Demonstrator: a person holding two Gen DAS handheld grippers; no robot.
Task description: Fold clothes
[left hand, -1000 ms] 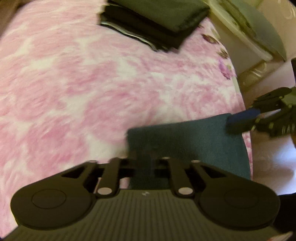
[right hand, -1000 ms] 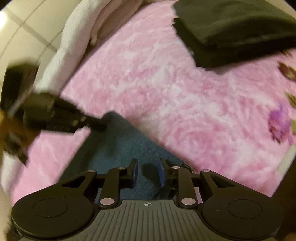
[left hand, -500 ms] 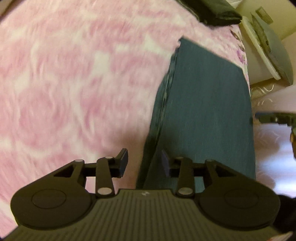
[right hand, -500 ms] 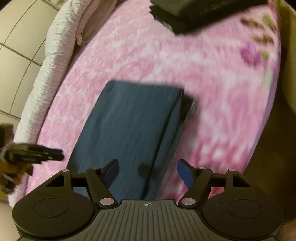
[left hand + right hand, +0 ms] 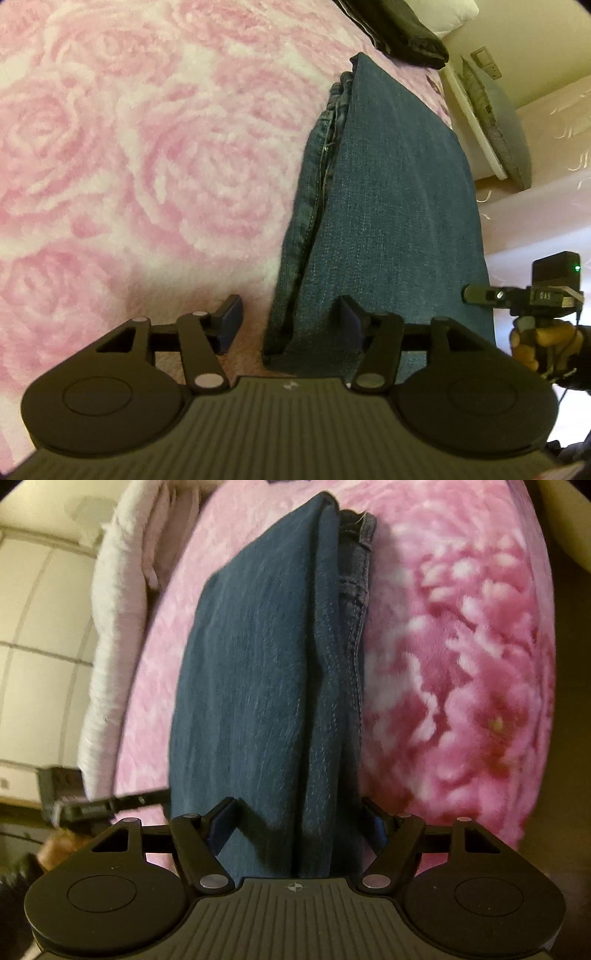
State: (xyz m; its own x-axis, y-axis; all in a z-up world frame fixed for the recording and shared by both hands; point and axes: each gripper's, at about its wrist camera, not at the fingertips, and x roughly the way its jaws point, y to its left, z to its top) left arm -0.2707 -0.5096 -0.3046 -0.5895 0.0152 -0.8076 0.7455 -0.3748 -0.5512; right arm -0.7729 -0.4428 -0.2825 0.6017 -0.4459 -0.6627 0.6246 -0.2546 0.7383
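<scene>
A folded pair of dark blue jeans [image 5: 388,192] lies flat as a long strip on the pink rose-patterned blanket [image 5: 129,147]. My left gripper [image 5: 290,321] is open over the strip's near end, its fingers straddling the seamed edge. My right gripper [image 5: 299,825] is open at the other end of the jeans [image 5: 266,672], fingers spread either side of the fabric. The right gripper also shows in the left wrist view [image 5: 476,295], beside the jeans. The left gripper shows at the left edge of the right wrist view [image 5: 147,797].
A stack of folded black clothes [image 5: 402,33] lies beyond the jeans' far end. A white bedside unit with a grey cushion [image 5: 491,122] stands beside the bed. White ruffled bedding [image 5: 118,627] runs along the blanket's edge, near a tiled wall.
Both grippers let go of the jeans and opened wide. The jeans, held up folded before, now lie flat as a long strip. Both cameras have drawn back to the strip's ends.
</scene>
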